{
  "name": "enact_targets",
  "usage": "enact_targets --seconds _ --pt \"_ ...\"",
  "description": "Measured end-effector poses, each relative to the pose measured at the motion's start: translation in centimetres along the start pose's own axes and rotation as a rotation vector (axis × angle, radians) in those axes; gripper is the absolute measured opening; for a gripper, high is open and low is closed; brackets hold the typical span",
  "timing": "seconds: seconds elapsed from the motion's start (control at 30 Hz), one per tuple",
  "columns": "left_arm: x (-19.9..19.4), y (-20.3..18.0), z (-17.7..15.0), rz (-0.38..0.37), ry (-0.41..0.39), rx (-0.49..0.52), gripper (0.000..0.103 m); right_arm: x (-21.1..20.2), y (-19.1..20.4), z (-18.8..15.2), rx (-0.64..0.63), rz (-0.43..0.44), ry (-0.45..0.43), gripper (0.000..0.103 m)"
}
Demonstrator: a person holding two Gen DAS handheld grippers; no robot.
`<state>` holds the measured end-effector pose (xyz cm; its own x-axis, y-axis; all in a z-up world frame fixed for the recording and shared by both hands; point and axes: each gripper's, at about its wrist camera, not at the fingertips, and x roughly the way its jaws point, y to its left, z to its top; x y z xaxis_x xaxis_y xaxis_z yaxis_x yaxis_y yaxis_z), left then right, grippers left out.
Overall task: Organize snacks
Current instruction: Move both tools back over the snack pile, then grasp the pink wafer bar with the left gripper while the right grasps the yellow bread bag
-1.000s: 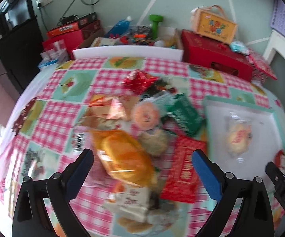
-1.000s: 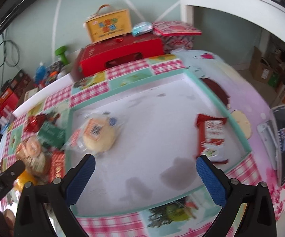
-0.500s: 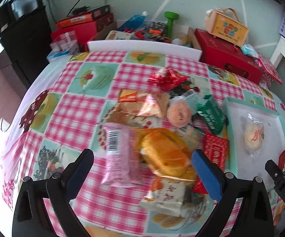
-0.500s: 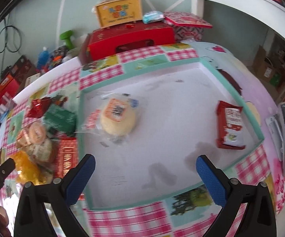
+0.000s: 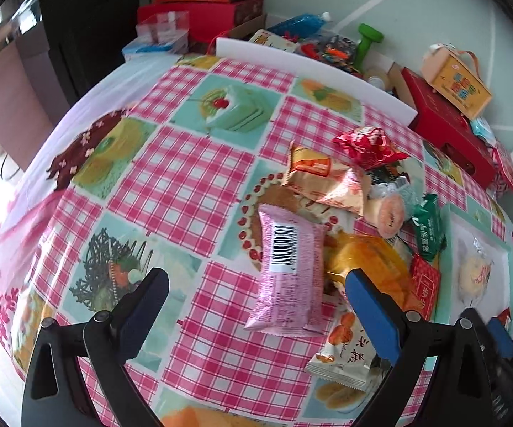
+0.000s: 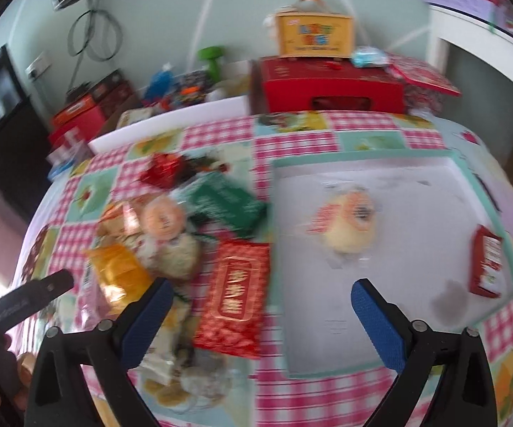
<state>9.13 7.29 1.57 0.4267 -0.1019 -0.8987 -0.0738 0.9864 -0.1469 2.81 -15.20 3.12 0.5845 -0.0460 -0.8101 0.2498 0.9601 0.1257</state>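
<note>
Pink-wrapped and lying barcode-up, the long snack packet (image 5: 288,270) sits between and just ahead of the fingertips of your left gripper (image 5: 253,295), whose jaws stand wide apart with nothing pressed between them. Your right gripper (image 6: 258,302) is also empty; its jaws are closing slightly from full spread, and the red packet with gold lettering (image 6: 235,291) lies between its fingers, nearer the left one.

The remaining snacks form a loose heap (image 5: 356,213) beyond and to the right of your left fingertips. The white tray (image 6: 416,178), with its teal rim, lies ahead of your right finger and holds a round wrapped bun (image 6: 349,220) and a small red packet (image 6: 486,267) at its far right.

Hazards, as a judgement:
- The packets overlap. Closing on one is likely to drag or pinch a neighbour, such as the orange bag (image 5: 366,263) touching the pink packet.
- Glossy film wrappers may slip from the pads if gripped at an edge.
- Your two grippers work close together over the heap; converging on one item risks a collision.

The surface is a glossy pink-checked tablecloth (image 5: 185,178) with cake prints. Behind the table, against a pale green wall, stand red boxes (image 6: 331,85), a yellow carry box (image 6: 315,35) and a green dumbbell (image 5: 368,41).
</note>
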Motion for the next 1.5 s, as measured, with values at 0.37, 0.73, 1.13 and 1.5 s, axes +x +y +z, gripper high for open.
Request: enact_targets --seconds 0.37,0.73,1.13,1.5 --pt "1.1 1.6 1.2 -0.030 0.020 -0.050 0.099 1.6 7.4 -0.8 -0.235 0.095 0.019 0.091" --pt "4.3 0.5 1.4 -0.041 0.109 -0.029 0.099 5.7 8.2 -1.0 -0.228 0.163 0.102 0.078" --pt "5.0 -1.1 1.1 -0.074 0.113 0.004 0.081 5.8 6.9 -0.7 -0.146 0.215 0.099 0.058" --pt "5.0 -1.8 1.0 -0.088 0.098 0.017 0.036 5.5 6.4 -0.8 -0.135 0.217 0.105 0.054"
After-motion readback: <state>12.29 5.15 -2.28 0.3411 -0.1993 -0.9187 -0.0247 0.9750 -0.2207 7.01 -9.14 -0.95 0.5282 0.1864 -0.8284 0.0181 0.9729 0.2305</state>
